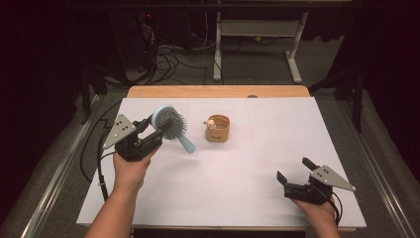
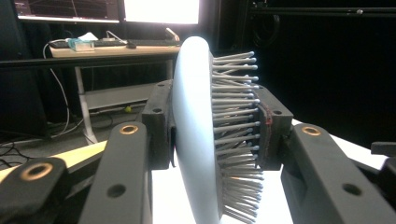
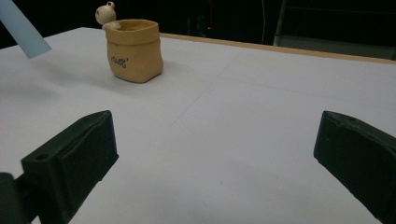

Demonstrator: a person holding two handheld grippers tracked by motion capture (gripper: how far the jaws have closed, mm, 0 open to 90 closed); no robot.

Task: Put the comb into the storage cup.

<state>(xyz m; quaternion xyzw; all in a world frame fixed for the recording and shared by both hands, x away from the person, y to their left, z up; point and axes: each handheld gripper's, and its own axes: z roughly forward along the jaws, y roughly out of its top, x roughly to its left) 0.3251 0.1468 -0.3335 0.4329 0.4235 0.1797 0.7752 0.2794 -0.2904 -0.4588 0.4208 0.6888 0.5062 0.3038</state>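
Note:
A light blue hairbrush [image 1: 172, 127] with grey bristles hangs above the white table [image 1: 237, 193], its handle slanting down to the right. My left gripper [image 1: 154, 125] is shut on the brush head; in the left gripper view the brush head [image 2: 196, 135] stands clamped between the two jaws, bristles facing right. A tan sack-shaped cup [image 1: 218, 128] with a small animal figure on its rim stands at the table's middle, to the right of the brush. It also stands at the upper left of the right gripper view [image 3: 134, 49]. My right gripper [image 1: 296, 171] rests low at the front right, open and holding nothing [image 3: 215, 154].
The brush handle's tip [image 3: 23, 30] hangs above the table, left of the cup. A wooden table edge [image 1: 218, 91] runs along the back. Cables and a desk frame [image 1: 257, 44] are on the floor behind.

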